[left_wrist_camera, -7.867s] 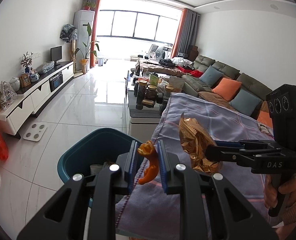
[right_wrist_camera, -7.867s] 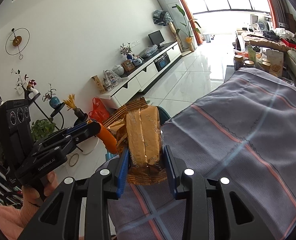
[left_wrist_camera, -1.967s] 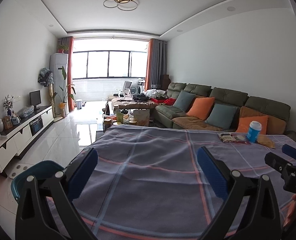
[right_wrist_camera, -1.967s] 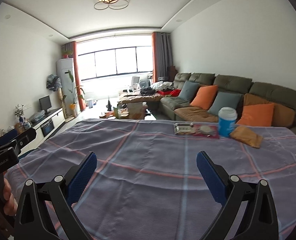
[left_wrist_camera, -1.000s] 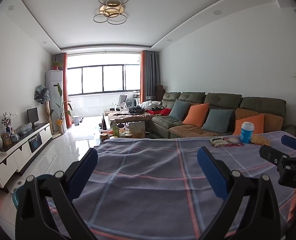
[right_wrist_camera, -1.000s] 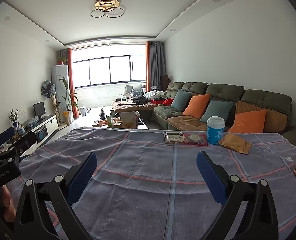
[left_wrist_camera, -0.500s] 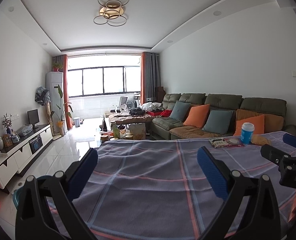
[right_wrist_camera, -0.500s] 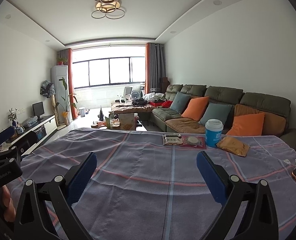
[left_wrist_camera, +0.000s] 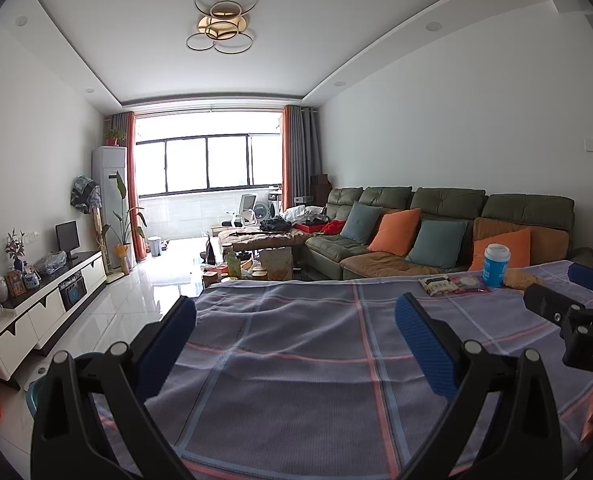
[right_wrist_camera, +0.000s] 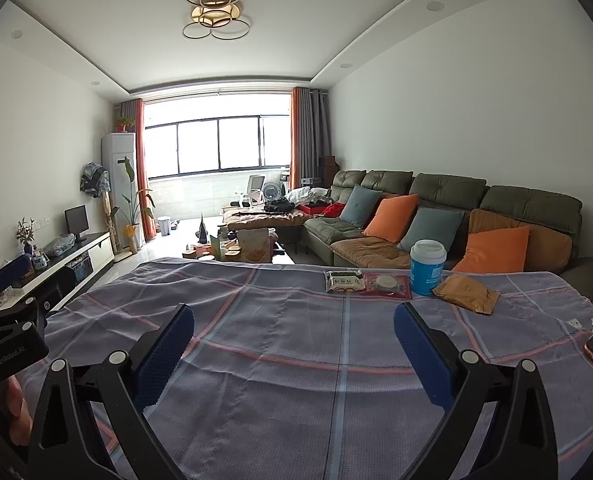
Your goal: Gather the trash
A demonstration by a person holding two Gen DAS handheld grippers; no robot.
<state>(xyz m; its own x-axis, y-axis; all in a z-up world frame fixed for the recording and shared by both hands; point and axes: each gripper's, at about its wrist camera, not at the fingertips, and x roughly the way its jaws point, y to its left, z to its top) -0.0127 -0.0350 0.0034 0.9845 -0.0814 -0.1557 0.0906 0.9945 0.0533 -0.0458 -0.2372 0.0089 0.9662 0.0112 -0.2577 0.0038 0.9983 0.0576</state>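
Trash sits in a row right of centre in my right view, far side of the table: a dark packet [right_wrist_camera: 344, 281], a red packet [right_wrist_camera: 387, 284] touching it, a blue cup [right_wrist_camera: 427, 267] with a white lid just beside that, and a gold wrapper [right_wrist_camera: 466, 293] lying flat at the right end. In my left view the same row shows small at the right: packets [left_wrist_camera: 452, 284], cup [left_wrist_camera: 496, 265], and the wrapper [left_wrist_camera: 522, 279] partly hidden behind the cup.

My right gripper [right_wrist_camera: 294, 354] is spread wide over the checked cloth [right_wrist_camera: 280, 360], nothing between its blue pads, well short of the trash. My left gripper [left_wrist_camera: 295, 350] is spread wide too, empty, above the same cloth. Each gripper shows at the edge of the other's view.

A teal bin [left_wrist_camera: 82, 358] peeks out at lower left in the left view, beside the table. Behind the table, the green sofa [right_wrist_camera: 448, 200] with orange and blue cushions.
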